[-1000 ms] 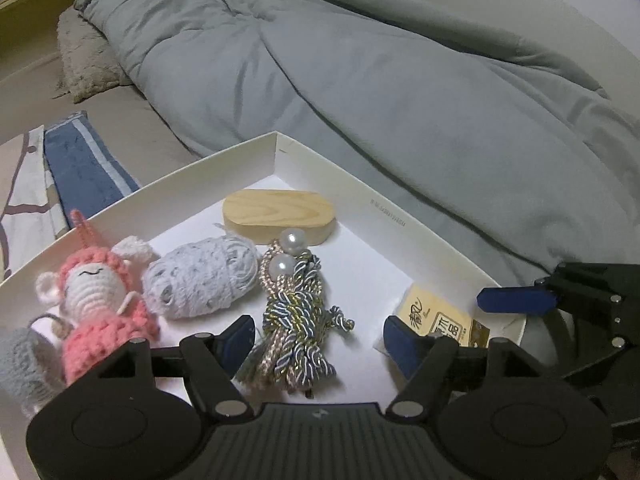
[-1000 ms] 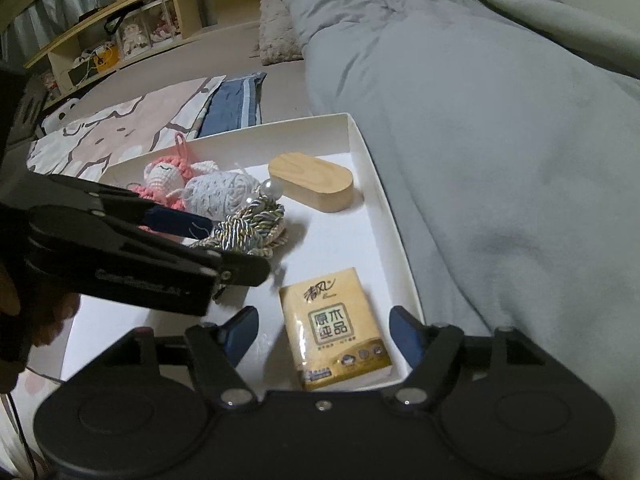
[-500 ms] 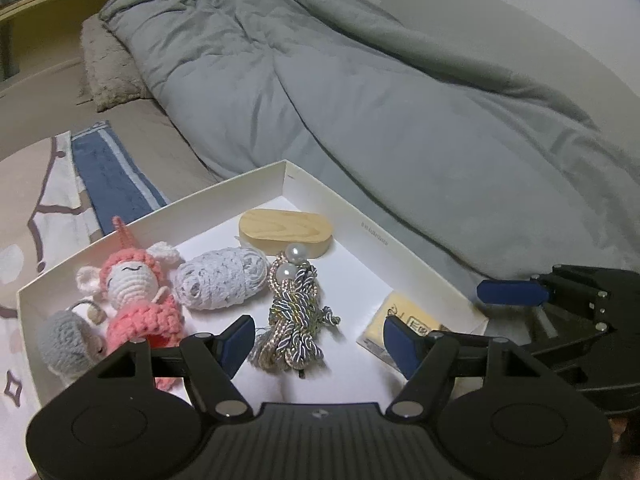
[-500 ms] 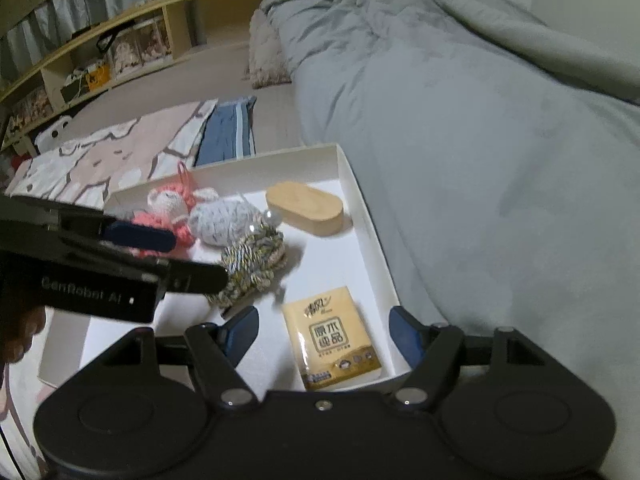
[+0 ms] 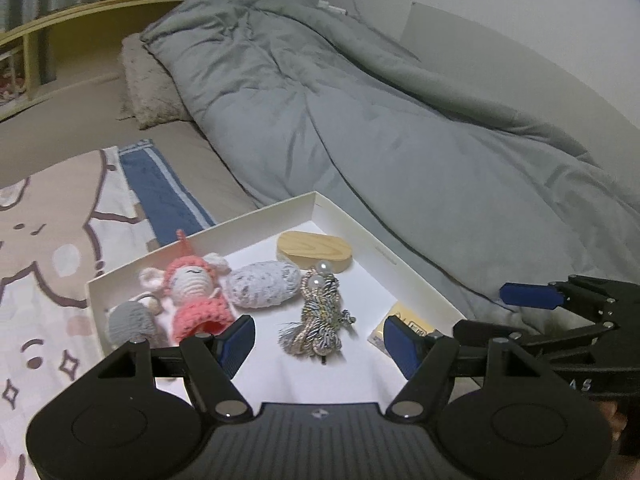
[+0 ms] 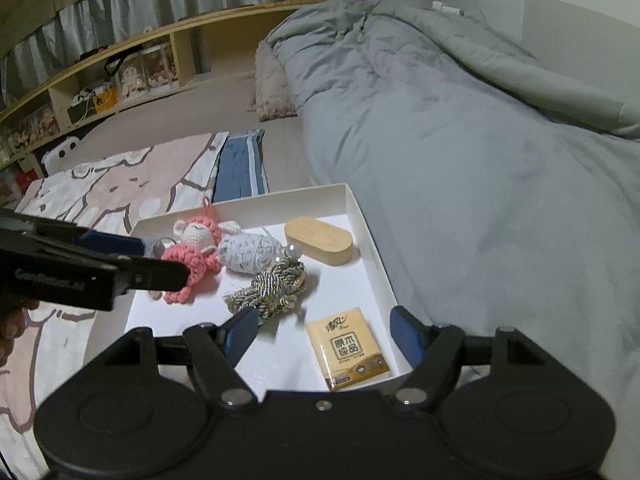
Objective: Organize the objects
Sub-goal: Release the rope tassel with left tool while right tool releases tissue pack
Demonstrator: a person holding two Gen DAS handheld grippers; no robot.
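Observation:
A shallow white box [image 5: 348, 216] lies on the bed. Inside it are a pink crochet doll [image 5: 192, 292], a grey crochet piece [image 5: 130, 322], a white yarn ball [image 5: 262, 288], an oval wooden block [image 5: 314, 250], a braided cord with pearls [image 5: 320, 320] and a yellow tissue pack [image 6: 348, 348]. My left gripper [image 5: 318, 340] hovers open above the cord, holding nothing. Over the box's near right corner, my right gripper [image 6: 324, 332] has its jaws opening, and the tissue pack lies below them untouched.
A rumpled grey duvet [image 5: 360, 120] covers the bed to the right of the box. A cartoon-print cloth [image 6: 120, 184] and a blue towel [image 6: 240, 168] lie to the left. A fuzzy pillow [image 6: 272, 84] and wooden shelves [image 6: 120, 68] stand further back.
Both grippers have risen and drawn back from the box, so more of the bed and room shows. The objects in the box have not moved.

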